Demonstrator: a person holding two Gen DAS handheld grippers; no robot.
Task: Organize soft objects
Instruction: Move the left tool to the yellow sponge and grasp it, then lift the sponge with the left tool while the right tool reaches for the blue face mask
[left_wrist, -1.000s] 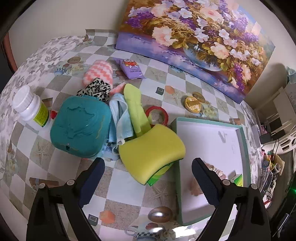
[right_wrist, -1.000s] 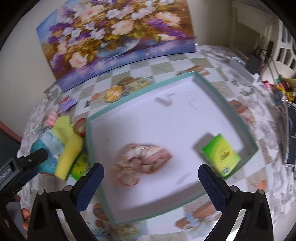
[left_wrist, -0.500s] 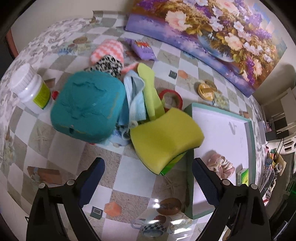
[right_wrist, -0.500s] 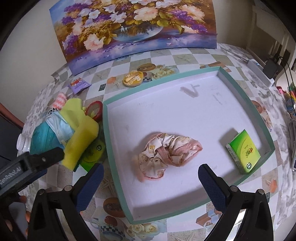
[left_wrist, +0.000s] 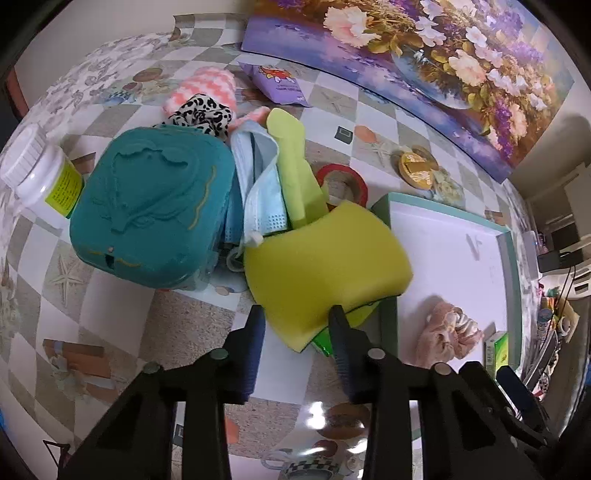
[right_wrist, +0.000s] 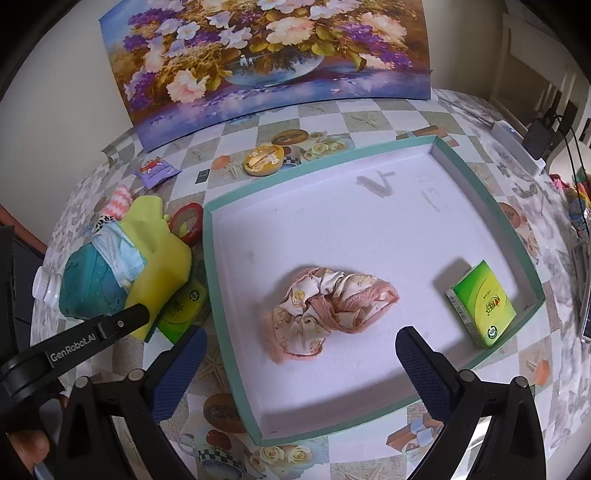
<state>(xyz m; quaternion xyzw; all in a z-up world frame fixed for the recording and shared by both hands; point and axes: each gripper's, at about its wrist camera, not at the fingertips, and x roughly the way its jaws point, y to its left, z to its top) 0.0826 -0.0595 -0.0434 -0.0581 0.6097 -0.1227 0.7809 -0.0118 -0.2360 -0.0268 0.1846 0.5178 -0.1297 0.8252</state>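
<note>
A yellow sponge lies tilted against the teal tray's left rim, on top of a green packet. My left gripper points steeply down at it. Its jaws are closing, with the sponge's near corner pinched between the pads. Inside the tray lie a pink floral scrunchie and a green box. My right gripper hangs open just above the scrunchie's near side, holding nothing.
Left of the sponge are piled a teal pouch, a blue face mask, a light green cloth, a leopard scrunchie and a pink chevron cloth. A white bottle, red tape roll, gold tin and flower painting stand around.
My left gripper has come down onto the yellow sponge and its jaws have gone from wide apart to pinching the near corner. The right gripper has settled over the tray, still open.
</note>
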